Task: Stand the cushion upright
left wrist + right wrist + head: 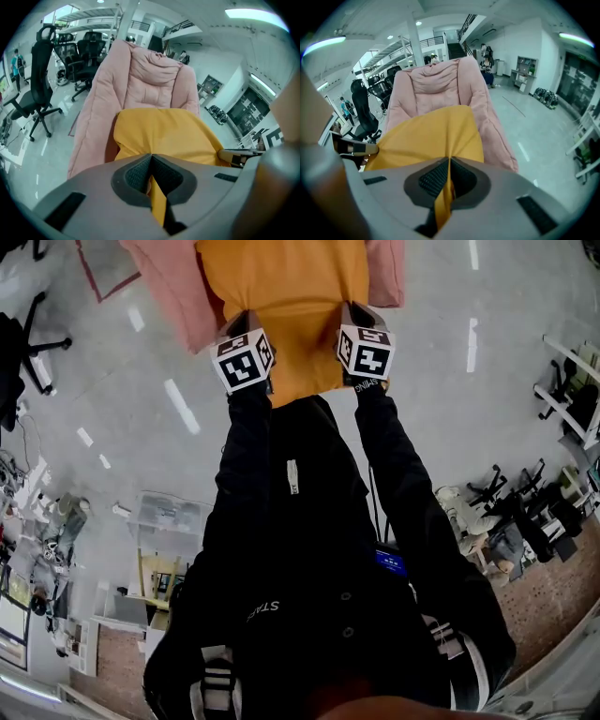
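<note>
My left hand-held gripper (151,164) is clamped tight on the yellow cushion (164,131), with a fold of fabric pinched between the pads. My right hand-held gripper (449,165) is the same: jaws closed on a fold of the cushion's near edge. The two grips sit apart, one towards each near corner. The cushion lies on the seat of the pink padded lounger (140,75), far edge reaching the backrest. The lounger stands on the grey floor (450,381). Black office chairs (42,89) stand beyond it, off to the lounger's left side.
</note>
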